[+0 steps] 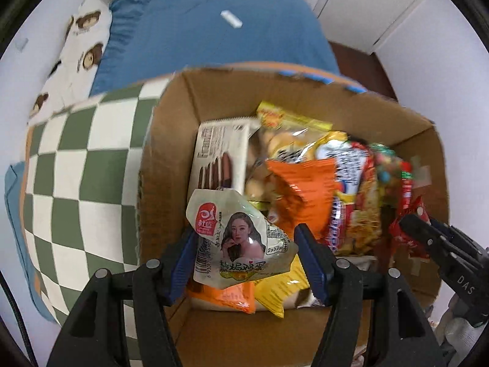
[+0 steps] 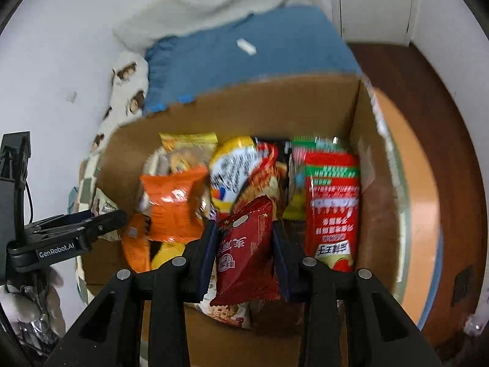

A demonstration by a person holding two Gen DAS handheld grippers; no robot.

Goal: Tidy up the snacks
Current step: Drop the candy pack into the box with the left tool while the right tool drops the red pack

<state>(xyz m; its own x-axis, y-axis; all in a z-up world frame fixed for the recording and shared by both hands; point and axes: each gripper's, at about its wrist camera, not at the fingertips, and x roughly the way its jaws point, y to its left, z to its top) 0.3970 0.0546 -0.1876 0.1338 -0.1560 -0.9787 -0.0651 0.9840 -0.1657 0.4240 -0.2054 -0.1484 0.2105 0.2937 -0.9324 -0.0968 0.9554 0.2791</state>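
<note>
- Pale egg packet [image 1: 241, 238]: sitting clamped between the fingers of the left gripper [image 1: 244, 257], which is reaching over the cardboard box [image 1: 171, 140].
- Dark red snack pouch [image 2: 244, 253]: being pinched by the right gripper [image 2: 244, 253], angled down among the boxed snacks.

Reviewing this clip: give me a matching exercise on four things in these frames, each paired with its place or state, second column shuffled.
Things
1. pale egg packet
2. dark red packet
3. cardboard box
4. biscuit pack

Places or states
A. standing against the box's left wall
B. between the fingers of the right hand-held gripper
C. holds the snacks, top open
D. between the fingers of the left hand-held gripper

Pairs: 1-D, 2-B, 3-C, 4-A
</note>
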